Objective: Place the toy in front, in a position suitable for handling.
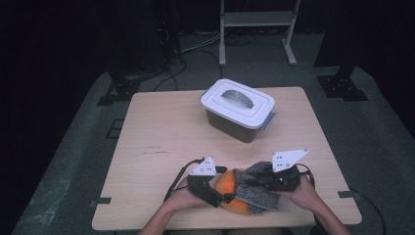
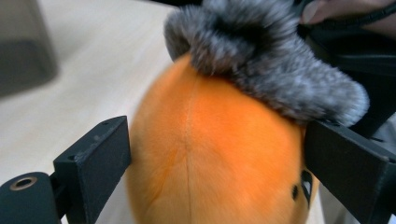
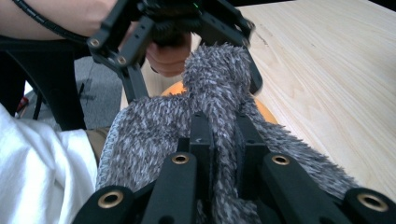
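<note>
Plush (image 1: pixel 226 188): round, orange, short smooth pile, with a centre seam; it lies at the table's near edge, well in front of the bin.
Fabric (image 1: pixel 258 188): grey, shaggy and flecked, bunched over the plush's right side.
Left gripper (image 2: pixel 215 163): black, blocky jaws standing wide on either side of the plush, which sits between them, not squeezed.
Right gripper (image 3: pixel 225 140): black jaws pinched on a fold of the fabric.
Bin (image 1: pixel 238 110): grey rectangular plastic, white lid with arched handle.
Table (image 1: pixel 161 127): pale wood grain, rounded corners.
</note>
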A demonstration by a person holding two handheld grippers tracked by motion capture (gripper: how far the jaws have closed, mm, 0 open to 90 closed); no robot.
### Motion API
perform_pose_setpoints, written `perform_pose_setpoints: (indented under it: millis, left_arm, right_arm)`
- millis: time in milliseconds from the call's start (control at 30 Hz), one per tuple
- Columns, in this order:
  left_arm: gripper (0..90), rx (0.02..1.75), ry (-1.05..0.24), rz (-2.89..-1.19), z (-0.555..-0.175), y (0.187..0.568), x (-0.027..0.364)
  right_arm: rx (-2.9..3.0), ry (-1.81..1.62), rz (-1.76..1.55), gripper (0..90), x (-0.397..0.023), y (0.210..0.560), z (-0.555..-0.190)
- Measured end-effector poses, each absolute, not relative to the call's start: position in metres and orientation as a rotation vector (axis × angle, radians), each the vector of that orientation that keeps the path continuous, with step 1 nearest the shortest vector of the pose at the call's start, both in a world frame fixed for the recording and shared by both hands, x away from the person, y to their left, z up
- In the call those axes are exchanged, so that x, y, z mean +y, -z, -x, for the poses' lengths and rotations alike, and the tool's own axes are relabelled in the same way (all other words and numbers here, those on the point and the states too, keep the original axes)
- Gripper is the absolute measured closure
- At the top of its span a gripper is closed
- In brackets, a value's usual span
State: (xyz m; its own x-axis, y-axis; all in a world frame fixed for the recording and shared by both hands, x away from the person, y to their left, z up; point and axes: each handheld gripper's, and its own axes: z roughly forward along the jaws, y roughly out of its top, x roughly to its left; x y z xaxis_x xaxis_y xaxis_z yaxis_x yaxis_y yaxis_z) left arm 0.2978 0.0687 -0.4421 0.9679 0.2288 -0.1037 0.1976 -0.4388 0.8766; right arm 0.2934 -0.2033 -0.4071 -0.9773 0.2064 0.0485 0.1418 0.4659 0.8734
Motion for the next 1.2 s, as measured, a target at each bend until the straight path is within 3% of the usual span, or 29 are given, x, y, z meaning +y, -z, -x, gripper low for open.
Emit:
perform_pose_setpoints:
  millis: [100,200,300,367,533,733,767,867,933,1100,1200]
  left_arm:
    - [30.2,0.271,-0.151,-2.036,-0.293,0.44,0.07]
    - [39.3,0.245,-0.264,-2.016,-0.29,0.436,0.07]
    - [39.9,0.199,-0.412,-2.001,-0.284,0.432,0.07]
    - [39.7,0.188,-0.432,-2.002,-0.284,0.433,0.072]
    - [34.7,0.201,-0.368,-2.001,-0.288,0.438,0.078]
    - [10.6,0.294,-0.195,-1.995,-0.298,0.436,0.078]
    - [10.3,0.314,-0.162,-1.996,-0.3,0.438,0.079]
    - [27.5,0.275,-0.223,-2.014,-0.296,0.437,0.078]
    - [33.2,0.25,-0.262,-2.009,-0.292,0.435,0.076]
    - [36.1,0.16,-0.346,-2.044,-0.283,0.432,0.073]
    - [36.9,0.166,-0.335,-2.038,-0.284,0.435,0.078]
  right_arm:
    - [2.623,-1.545,-0.339,80.3,-0.205,0.404,-0.296]
    - [2.561,-1.585,-0.363,80.3,-0.206,0.393,-0.304]
    - [2.53,-1.609,-0.374,80.3,-0.203,0.386,-0.31]
    - [2.543,-1.579,-0.377,80.2,-0.2,0.387,-0.315]
    - [2.555,-1.578,-0.401,80.1,-0.207,0.399,-0.314]
    - [2.579,-1.579,-0.419,80.0,-0.219,0.407,-0.306]
    - [2.586,-1.577,-0.415,80.0,-0.22,0.406,-0.305]
    - [2.603,-1.529,-0.402,80.0,-0.218,0.401,-0.305]
    - [2.591,-1.526,-0.377,80.1,-0.212,0.392,-0.305]
    - [2.6,-1.508,-0.259,80.1,-0.181,0.375,-0.302]
    - [2.623,-1.48,-0.239,80.1,-0.176,0.377,-0.304]
